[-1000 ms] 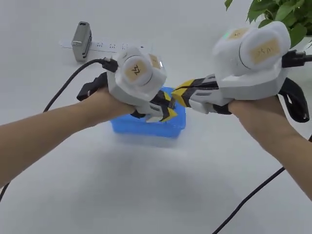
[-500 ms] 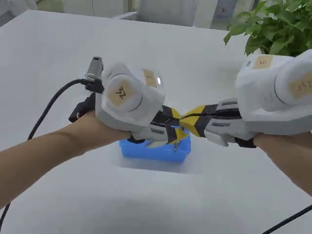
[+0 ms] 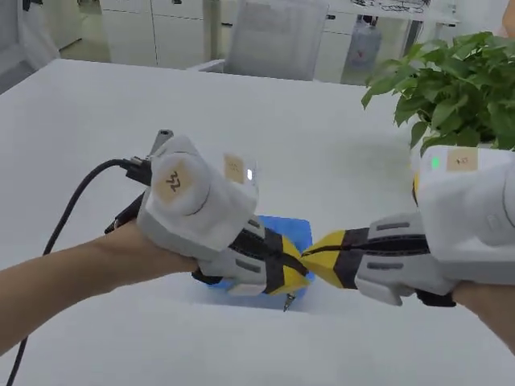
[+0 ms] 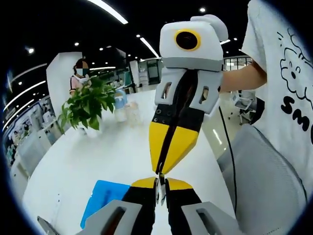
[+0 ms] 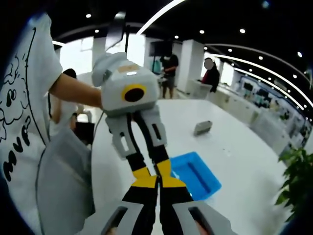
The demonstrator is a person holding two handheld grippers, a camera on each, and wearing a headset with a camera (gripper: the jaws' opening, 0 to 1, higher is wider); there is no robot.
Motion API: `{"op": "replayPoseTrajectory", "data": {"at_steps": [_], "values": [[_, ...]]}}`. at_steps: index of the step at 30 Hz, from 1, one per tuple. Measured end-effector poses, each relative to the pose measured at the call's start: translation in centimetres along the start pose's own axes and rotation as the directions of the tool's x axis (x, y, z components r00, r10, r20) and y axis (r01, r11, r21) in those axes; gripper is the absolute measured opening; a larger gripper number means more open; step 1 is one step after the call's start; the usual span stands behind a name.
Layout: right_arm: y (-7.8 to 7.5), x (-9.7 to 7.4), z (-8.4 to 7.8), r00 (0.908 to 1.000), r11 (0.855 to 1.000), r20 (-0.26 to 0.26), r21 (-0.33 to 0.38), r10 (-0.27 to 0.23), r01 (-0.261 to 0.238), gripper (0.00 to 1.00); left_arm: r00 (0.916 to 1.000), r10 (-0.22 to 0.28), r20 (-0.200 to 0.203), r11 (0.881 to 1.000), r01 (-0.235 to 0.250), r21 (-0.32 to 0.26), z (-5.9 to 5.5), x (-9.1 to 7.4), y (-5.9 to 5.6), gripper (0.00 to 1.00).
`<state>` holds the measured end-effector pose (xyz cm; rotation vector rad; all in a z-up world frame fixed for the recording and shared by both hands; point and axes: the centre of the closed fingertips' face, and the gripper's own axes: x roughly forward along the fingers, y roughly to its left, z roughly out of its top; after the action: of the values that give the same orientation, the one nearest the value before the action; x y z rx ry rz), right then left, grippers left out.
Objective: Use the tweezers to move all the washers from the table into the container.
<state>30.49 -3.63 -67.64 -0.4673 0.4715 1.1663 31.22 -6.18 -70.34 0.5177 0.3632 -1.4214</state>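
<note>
Tweezers [image 3: 287, 302] regrip by container [image 3: 283, 232]

Head view: left hand-held gripper [image 3: 290, 272] and right hand-held gripper [image 3: 316, 259] meet tip-to-tip, tweezers dangling at 6 o'clock.
Left gripper view: jaws pinch tweezers.
Right gripper view: jaws narrow.
Next, probably: steady grip, seek washers.

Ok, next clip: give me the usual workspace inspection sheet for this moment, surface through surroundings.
Surface: white table.
Job's things: blue container on the table behind the claws; a thin metal tip, likely the tweezers, pokes down below the left claw.
Clutter: grey box on the table beyond the container.
Grippers: left claw shut on the tweezers; right claw shut, tip to tip with it.
Cables: black cable trails from the left gripper's body.
Surroundings: plant at far right; chair and cabinets behind.
</note>
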Motion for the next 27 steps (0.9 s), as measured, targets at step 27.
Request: {"op": "replayPoseTrajectory", "data": {"at_steps": [27], "values": [[4.2, 0.2, -9.2, 0.9942, 0.972, -0.100, 0.227, -0.039, 0.061, 0.19, 0.9974, -0.028, 0.066, 0.995, 0.035, -0.099, -1.6, 3.0, -4.6, 0.00]]}}
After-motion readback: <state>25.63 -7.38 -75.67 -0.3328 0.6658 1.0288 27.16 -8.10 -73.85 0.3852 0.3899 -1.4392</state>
